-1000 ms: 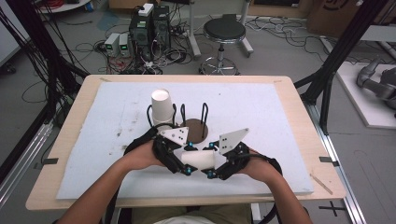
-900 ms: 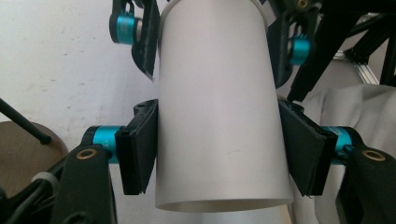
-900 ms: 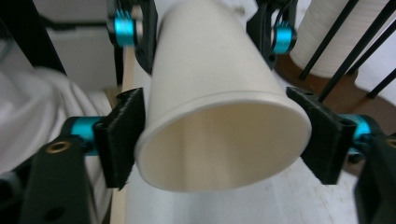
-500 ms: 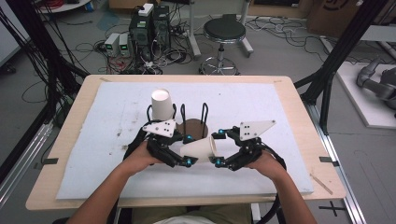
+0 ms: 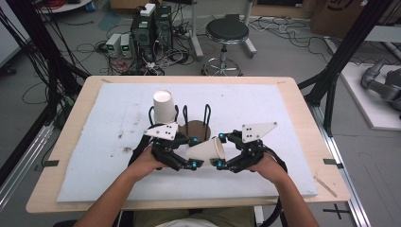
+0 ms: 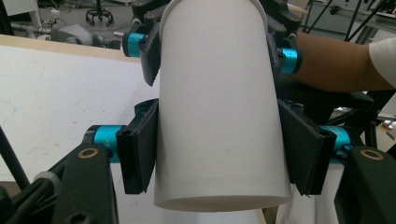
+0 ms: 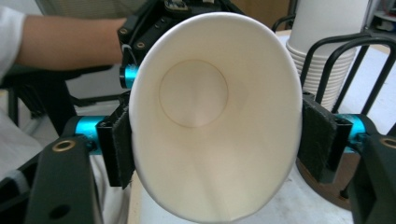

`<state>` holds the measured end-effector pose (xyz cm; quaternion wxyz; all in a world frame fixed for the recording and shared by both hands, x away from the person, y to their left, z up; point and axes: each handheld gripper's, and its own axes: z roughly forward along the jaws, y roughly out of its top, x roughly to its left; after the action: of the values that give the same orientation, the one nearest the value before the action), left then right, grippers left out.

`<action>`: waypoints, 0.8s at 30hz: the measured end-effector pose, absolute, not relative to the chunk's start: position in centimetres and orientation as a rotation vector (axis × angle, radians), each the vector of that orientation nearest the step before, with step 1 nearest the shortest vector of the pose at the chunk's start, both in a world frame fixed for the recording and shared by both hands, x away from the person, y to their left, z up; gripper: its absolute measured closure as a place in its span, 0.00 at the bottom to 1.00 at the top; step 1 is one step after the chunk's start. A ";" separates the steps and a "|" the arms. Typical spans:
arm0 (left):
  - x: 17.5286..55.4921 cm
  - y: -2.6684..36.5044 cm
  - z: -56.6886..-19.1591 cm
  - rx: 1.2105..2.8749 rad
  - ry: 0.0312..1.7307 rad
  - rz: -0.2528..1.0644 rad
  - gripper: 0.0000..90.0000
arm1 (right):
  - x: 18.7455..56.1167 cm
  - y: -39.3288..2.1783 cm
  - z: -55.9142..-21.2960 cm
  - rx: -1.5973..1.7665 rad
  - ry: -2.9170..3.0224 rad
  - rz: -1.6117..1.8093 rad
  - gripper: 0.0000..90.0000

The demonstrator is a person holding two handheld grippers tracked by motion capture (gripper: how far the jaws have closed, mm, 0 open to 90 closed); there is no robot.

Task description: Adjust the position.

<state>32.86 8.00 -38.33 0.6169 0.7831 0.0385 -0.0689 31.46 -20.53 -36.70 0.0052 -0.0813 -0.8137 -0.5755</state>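
Your left gripper [image 5: 190, 152] stays clamped on the base end of the cup [image 5: 206, 150], held level above the mat [image 5: 283, 161] in front of the rack [image 5: 194, 124], while your right gripper [image 5: 222, 150], jaws just closing, now pinches the rim, hands spread wider than before.

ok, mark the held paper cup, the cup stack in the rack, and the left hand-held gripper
held paper cup [image 5: 206, 149], high view, side wall.
cup stack [image 5: 163, 107], high view, side of the top cup.
left hand-held gripper [image 5: 193, 152], high view, midway between its fingertips.
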 end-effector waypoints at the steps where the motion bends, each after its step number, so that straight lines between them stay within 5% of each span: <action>1: 32.9 8.0 -38.3 1.803 0.088 -0.156 0.39 | 31.5 -20.6 -36.7 -0.255 -2.538 -1.810 0.31; 20: 32.5 7.8 -38.4 1.908 0.080 -0.152 0.40 | 31.3 -20.2 -36.5 -0.207 -2.616 -1.697 0.38; 24: 32.1 7.3 -38.0 2.044 0.118 -0.058 0.26 | 31.1 -19.8 -36.5 -0.196 -2.669 -1.647 0.38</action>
<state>32.09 7.35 -37.96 0.5200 0.8524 0.0493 -0.0241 31.13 -19.80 -36.54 -0.0004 -0.0623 -0.8494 -0.5241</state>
